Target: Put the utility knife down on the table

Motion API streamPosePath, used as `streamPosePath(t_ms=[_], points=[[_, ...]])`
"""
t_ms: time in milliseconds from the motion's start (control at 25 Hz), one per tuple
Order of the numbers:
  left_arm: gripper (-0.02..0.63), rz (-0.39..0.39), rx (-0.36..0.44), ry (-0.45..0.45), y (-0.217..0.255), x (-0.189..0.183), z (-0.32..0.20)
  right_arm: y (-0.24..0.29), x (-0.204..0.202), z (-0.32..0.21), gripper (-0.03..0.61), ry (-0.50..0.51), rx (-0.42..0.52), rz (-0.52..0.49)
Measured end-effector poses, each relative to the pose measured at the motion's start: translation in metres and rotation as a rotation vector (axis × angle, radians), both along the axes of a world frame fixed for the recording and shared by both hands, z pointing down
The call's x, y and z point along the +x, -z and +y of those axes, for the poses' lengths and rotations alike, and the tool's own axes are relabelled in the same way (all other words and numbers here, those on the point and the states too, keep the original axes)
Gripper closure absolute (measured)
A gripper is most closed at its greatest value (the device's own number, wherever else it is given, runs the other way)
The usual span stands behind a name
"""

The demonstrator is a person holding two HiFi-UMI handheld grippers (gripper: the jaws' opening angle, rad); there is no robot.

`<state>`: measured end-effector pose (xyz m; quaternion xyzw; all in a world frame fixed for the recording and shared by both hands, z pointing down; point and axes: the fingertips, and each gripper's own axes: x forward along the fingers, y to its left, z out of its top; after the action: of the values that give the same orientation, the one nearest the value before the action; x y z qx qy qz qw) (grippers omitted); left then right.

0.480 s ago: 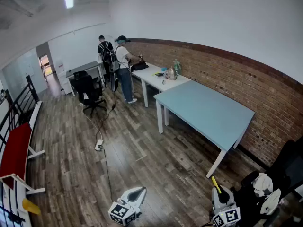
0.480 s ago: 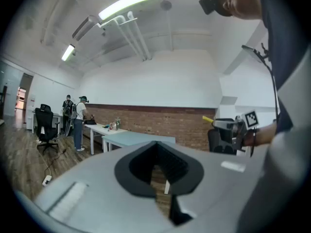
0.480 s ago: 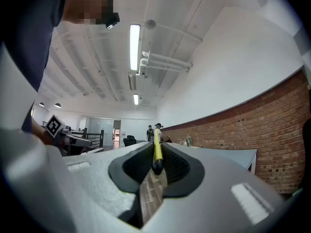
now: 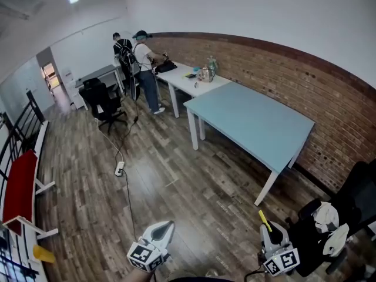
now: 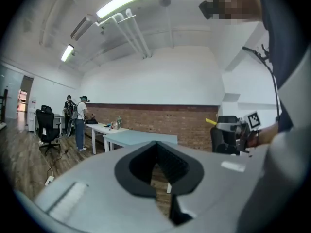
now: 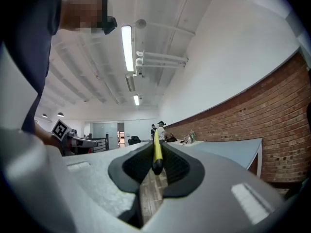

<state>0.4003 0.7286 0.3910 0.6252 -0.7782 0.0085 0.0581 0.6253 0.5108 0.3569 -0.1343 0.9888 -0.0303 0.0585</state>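
Right gripper (image 6: 156, 163) was clamped on the slim yellow utility knife (image 6: 157, 152), well apart from the pale blue rectangular table (image 4: 252, 122). Left gripper (image 5: 155, 161) was closed and empty. The narrow, edge-on hold risked the knife slipping onto the floor before it reached the tabletop. Whether the blade was extended could not be made out.

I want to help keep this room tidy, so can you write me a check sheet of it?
Surface: blue table, nothing seen on it.
Job's things: yellow knife, not on the table yet.
Clutter: bottles and bag on the white table.
Grippers: right gripper shut on the knife; left gripper shut, empty.
Cables: cable with power strip across the floor.
Surroundings: brick wall, two people, office chair, red bench.
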Motion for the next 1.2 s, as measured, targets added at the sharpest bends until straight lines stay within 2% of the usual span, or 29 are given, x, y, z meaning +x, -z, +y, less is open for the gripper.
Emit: streamPosePath(t_ms=[160, 320, 440, 640, 840, 1200], points=[[0.627, 0.012, -0.005, 0.032, -0.001, 0.0, -0.012, -0.002, -0.003, -0.003, 0.525, 0.057, 0.078, 0.025], [0.627, 0.042, -0.045, 0.017, -0.018, 0.009, -0.022, -0.006, -0.01, -0.022, 0.525, 0.052, 0.034, 0.021], [0.627, 0.047, -0.059, 0.001, -0.027, -0.002, -0.036, -0.007, -0.021, -0.039, 0.525, 0.047, 0.041, 0.026], [0.627, 0.031, -0.029, -0.037, -0.013, -0.038, -0.07, 0.003, -0.051, -0.067, 0.525, -0.003, 0.005, 0.011], [0.626, 0.014, -0.012, -0.041, -0.008, -0.085, -0.095, 0.017, -0.086, -0.093, 0.525, -0.055, 0.025, -0.008], [0.627, 0.03, 0.025, -0.055, -0.01, -0.189, -0.131, 0.029, -0.178, -0.133, 0.525, -0.15, -0.085, -0.066]])
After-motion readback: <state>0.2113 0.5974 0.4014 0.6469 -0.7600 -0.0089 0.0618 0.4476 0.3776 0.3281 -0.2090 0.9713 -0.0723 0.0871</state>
